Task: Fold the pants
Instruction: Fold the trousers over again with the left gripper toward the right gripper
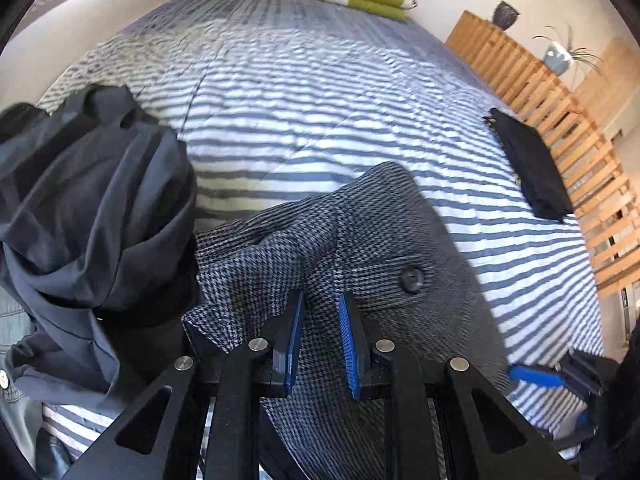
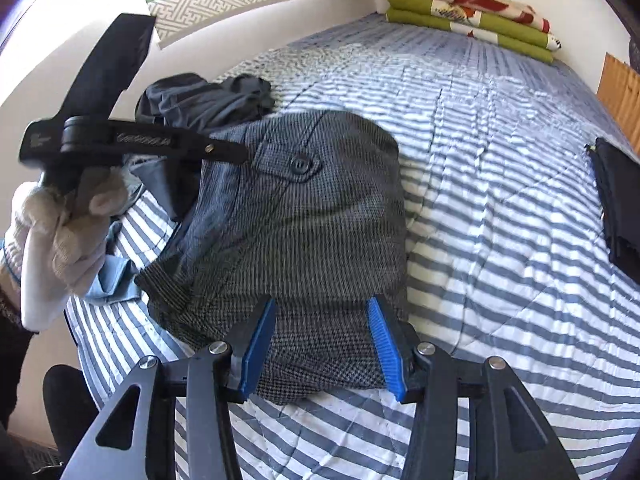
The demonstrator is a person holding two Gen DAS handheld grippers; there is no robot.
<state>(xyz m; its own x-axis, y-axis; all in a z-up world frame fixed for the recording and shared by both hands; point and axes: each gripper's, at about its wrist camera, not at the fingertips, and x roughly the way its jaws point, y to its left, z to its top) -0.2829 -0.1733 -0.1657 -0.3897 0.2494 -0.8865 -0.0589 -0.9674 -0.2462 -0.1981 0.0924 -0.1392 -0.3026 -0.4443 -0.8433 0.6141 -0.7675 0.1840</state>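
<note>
Dark crumpled clothes [image 2: 208,100] sat at the far left of the striped bed [image 2: 480,160], touching the checked pants [image 2: 304,216], which lay folded near the edge. The left gripper [image 1: 320,320], jaws narrowly apart, hovered over the waistband without pinching it. The right gripper [image 2: 322,340] stood wide, gripping nothing. Any careless drag might have undone the fold or snagged that pile.

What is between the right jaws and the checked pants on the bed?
Nothing visible. The right gripper is open right over the near edge of the checked pants, with only air between. The dark crumpled clothes lie off at the far left corner.
</note>
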